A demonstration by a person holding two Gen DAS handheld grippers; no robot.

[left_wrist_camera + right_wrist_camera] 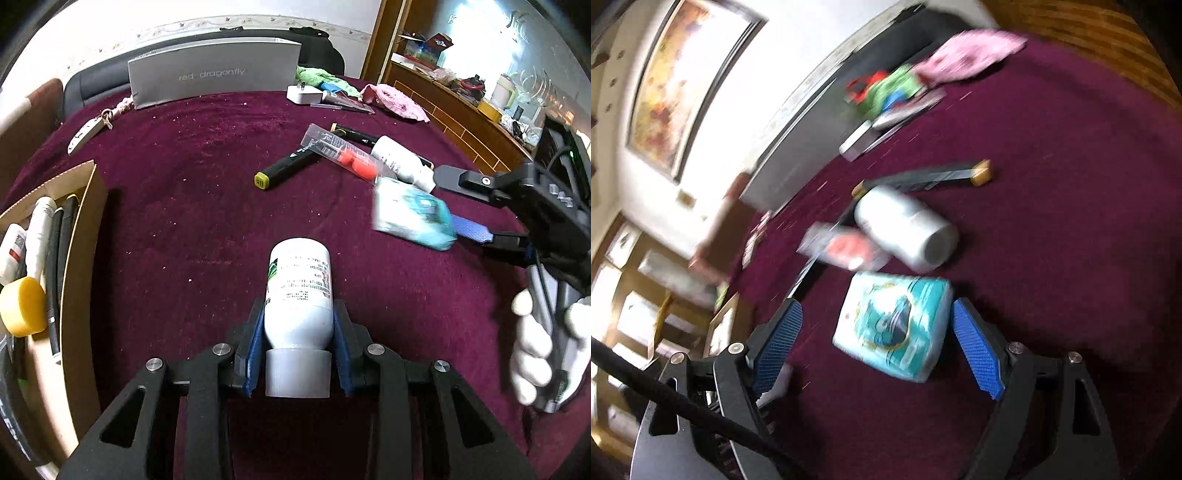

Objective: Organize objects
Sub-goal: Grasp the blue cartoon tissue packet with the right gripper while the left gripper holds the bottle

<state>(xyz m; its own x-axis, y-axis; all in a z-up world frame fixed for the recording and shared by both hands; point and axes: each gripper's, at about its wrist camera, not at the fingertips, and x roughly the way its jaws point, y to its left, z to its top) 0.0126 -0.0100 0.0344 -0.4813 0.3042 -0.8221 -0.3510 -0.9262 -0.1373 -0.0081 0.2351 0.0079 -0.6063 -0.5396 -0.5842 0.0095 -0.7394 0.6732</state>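
Over maroon cloth (184,221), left hand-held gripper (299,354) clamps white bottle (299,291), base pointing away.

Framed painting (679,85) on wall; wooden cabinet (461,107).

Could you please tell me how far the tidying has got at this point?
Partly done: the cardboard box already holds tubes, pens and a yellow-capped item. In hand: the left gripper grips a white bottle; the right gripper is open around a teal tissue pack. Left: a second bottle, markers and a packet.
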